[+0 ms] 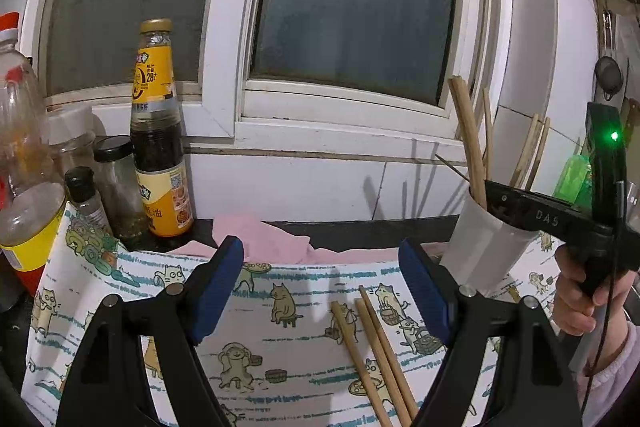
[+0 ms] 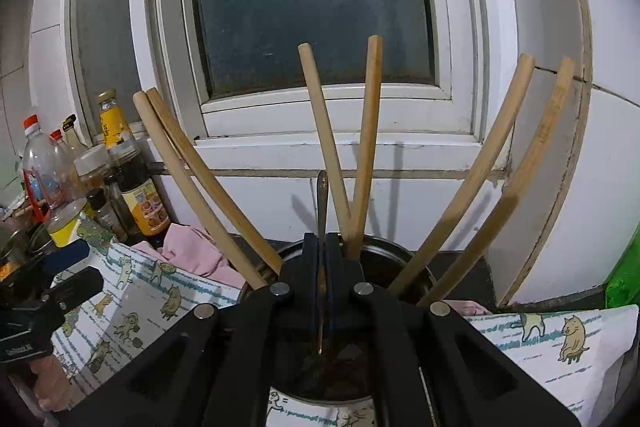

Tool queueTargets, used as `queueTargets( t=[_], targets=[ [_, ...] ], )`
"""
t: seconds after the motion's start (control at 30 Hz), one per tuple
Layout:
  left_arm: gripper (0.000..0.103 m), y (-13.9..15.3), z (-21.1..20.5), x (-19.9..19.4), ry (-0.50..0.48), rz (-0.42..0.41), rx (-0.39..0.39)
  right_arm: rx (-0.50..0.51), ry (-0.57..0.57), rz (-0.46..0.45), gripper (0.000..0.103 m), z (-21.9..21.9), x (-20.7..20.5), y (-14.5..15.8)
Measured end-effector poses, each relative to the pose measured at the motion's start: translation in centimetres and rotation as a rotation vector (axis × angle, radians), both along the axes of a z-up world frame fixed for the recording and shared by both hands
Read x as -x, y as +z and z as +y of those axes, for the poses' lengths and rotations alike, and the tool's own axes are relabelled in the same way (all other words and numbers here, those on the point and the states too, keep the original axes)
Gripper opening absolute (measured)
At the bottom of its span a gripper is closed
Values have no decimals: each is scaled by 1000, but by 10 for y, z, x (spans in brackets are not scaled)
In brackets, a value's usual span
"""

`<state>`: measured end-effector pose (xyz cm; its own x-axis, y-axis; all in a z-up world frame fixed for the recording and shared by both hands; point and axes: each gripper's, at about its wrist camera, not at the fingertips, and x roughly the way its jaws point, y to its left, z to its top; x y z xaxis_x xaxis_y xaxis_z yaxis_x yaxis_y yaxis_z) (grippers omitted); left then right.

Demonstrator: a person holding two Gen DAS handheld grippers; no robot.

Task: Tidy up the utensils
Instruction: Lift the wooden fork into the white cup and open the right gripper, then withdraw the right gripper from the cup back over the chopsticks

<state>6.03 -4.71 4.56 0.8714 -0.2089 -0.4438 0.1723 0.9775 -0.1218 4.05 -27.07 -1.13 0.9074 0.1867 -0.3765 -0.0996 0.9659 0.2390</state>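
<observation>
Your right tongs (image 2: 323,259) are clamped on a thin metal utensil (image 2: 322,195) above the white holder cup (image 1: 486,247).

The utensil is slim, dull grey and stands upright between the closed fingers, its rounded end up; its lower end, inside the cup, is too dark to make out. Six pale wooden chopsticks (image 2: 332,147) fan out of the cup in pairs. Your left tongs (image 1: 320,279) are wide open and hold nothing, hovering over the cat-print cloth (image 1: 292,347) on the counter, where three more chopsticks (image 1: 372,355) lie loose beside the cup.
</observation>
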Motion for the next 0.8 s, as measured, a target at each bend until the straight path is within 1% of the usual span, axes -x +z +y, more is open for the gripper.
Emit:
queueTargets(
  t=[0.07, 0.2, 0.3, 0.4, 0.43, 0.5, 0.57, 0.67, 0.73, 0.8],
  targets=[
    [79, 0, -1, 2, -9, -5, 0, -37, 12, -6, 4, -2, 1, 0],
    [79, 0, -3, 4, -8, -20, -25, -135, 32, -36, 4, -18, 9, 3],
    [79, -1, -5, 4, -11, -23, -41, -138, 12, -58, 4, -23, 16, 5],
    [79, 0, -6, 5, 8, -49, -64, -130, 8, -94, 4, -21, 28, 10],
    [79, 0, -6, 5, 18, -55, -71, -115, -3, -111, 4, -18, 34, 14],
    [79, 0, -6, 7, 59, -73, -111, -107, -30, -126, 4, -12, 44, 20],
    [82, 2, -4, 14, 103, -115, -149, -109, -25, -136, 4, -4, 53, 26],
    [85, 6, 5, 20, 142, -147, -129, -106, -19, -133, 5, 17, 65, 34],
    [86, 6, 10, 21, 188, -159, -137, -128, -8, -114, 8, 27, 70, 36],
    [86, 5, 13, 19, 226, -159, -166, -149, 6, -86, 22, 33, 69, 35]
  ],
)
